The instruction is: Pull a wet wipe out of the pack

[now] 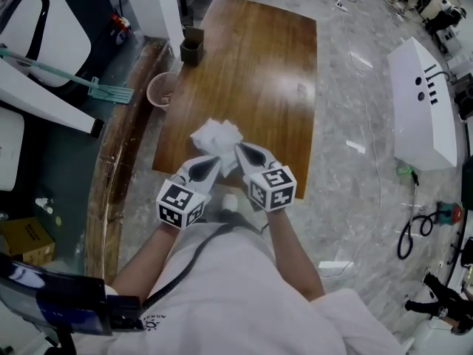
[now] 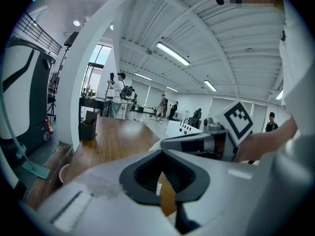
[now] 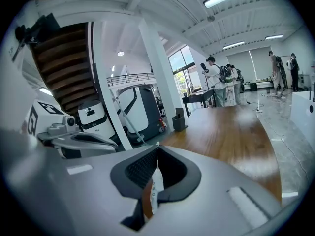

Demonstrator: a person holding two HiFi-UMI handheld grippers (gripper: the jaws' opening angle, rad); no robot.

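Observation:
In the head view both grippers are held up over the near end of the wooden table (image 1: pixel 259 65), tips close together. A crumpled white mass, the wet wipe and its pack (image 1: pixel 215 140), sits at their tips. My right gripper (image 1: pixel 241 151) is shut on a thin white wipe (image 3: pixel 156 183), which shows between its dark pads in the right gripper view. My left gripper (image 1: pixel 212 163) is shut too; a small white sliver (image 2: pixel 157 190) shows between its jaws, and where pack ends and wipe begins I cannot tell. The right gripper (image 2: pixel 206 141) lies just right of the left gripper (image 2: pixel 162 154).
A dark box holder (image 1: pixel 192 49) stands on the table's far left corner. A pink basket (image 1: pixel 162 89) and a mop (image 1: pixel 100 89) are on the floor at the left. A white machine (image 1: pixel 421 102) stands to the right. People stand far off in the hall.

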